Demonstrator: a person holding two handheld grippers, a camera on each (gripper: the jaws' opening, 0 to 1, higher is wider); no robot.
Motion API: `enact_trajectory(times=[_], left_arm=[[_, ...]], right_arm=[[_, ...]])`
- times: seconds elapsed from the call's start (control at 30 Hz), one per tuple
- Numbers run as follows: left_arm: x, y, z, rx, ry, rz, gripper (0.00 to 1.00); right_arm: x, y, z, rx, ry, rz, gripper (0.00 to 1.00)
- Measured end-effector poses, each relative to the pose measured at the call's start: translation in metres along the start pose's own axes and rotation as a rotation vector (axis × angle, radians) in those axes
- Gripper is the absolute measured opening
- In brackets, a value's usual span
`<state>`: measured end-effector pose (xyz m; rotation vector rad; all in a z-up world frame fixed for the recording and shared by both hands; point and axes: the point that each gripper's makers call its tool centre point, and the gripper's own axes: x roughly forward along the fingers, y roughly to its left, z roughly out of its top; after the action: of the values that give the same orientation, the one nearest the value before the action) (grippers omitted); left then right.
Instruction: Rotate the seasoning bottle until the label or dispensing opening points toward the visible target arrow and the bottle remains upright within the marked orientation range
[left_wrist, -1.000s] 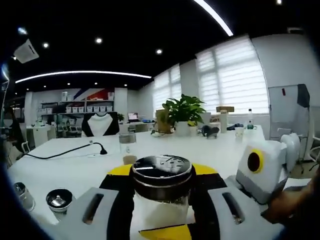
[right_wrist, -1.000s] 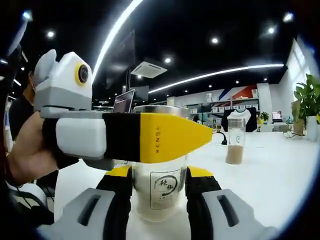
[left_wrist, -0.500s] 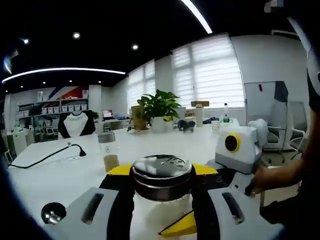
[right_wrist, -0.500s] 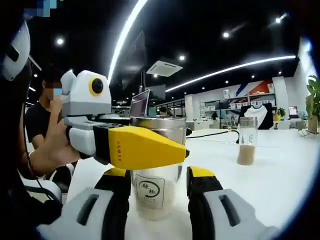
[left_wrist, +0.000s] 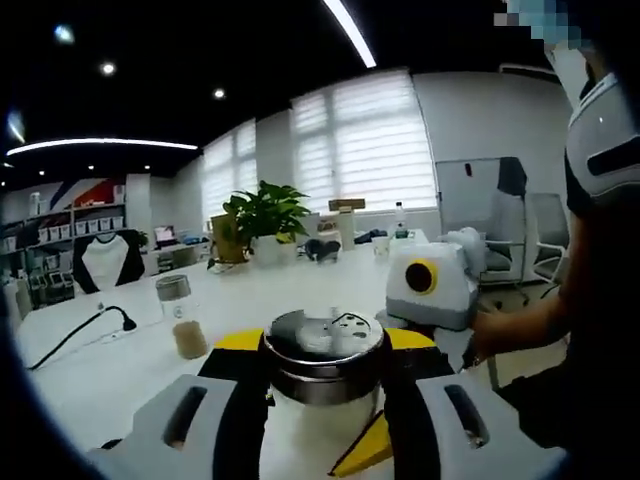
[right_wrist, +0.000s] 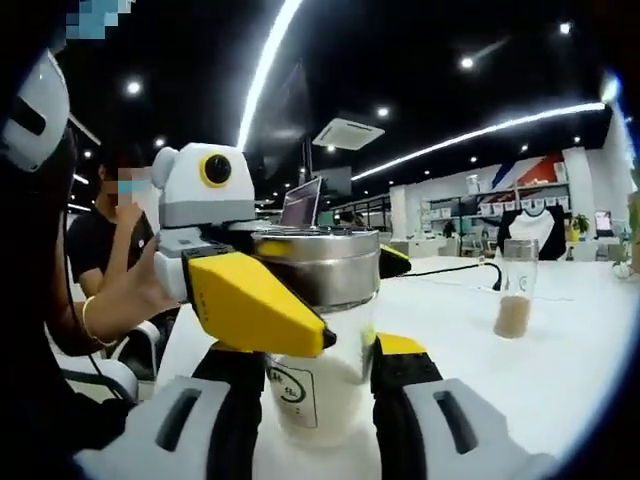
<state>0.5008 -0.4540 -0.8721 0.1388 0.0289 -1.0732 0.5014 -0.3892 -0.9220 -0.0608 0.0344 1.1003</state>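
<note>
The seasoning bottle (left_wrist: 323, 375) stands between the jaws of your left gripper (left_wrist: 325, 420), which are clamped on its metal cap (left_wrist: 324, 345); the glass body sits upright on the white tabletop (left_wrist: 110, 370). In the right gripper view the same bottle (right_wrist: 320, 380) rises between the jaws of your right gripper (right_wrist: 320, 400), which flank the lower glass closely; whether they press on it cannot be told. The label (right_wrist: 290, 385) lies toward the left jaw, partly hidden. No target arrow is visible, so alignment cannot be judged.

Risks: with two grips at different heights, turning one against the other may tip the bottle or loosen the cap rather than rotate the body. A slack lower grip lets the glass slip. A second jar (left_wrist: 180, 315) stands well apart, beyond the jaws, out of the way.
</note>
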Motion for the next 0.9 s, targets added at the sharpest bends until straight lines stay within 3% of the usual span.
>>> enact_trajectory(times=[0.13,0.2,0.3,0.63,0.73,0.9], left_arm=[[0.000,0.009,0.001,-0.006,-0.005,0.056,0.45],[0.001,0.014,0.004,-0.047,-0.028,0.093,0.45],[0.003,0.017,0.005,-0.039,-0.023,0.135,0.45],[0.000,0.028,0.006,-0.043,0.001,0.337,0.46],[-0.003,0.030,0.006,-0.038,0.003,0.399,0.46],[-0.003,0.032,0.007,-0.067,-0.009,0.446,0.50]], right_arm=[[0.002,-0.007,0.003,0.013,-0.022,-0.051,0.39],[0.001,-0.011,0.005,0.039,-0.044,-0.082,0.39],[0.001,-0.015,0.006,0.025,-0.038,-0.129,0.39],[-0.002,-0.020,0.015,0.050,-0.120,-0.237,0.39],[-0.003,-0.021,0.017,0.043,-0.129,-0.256,0.39],[-0.004,-0.026,0.017,-0.001,-0.118,-0.290,0.39]])
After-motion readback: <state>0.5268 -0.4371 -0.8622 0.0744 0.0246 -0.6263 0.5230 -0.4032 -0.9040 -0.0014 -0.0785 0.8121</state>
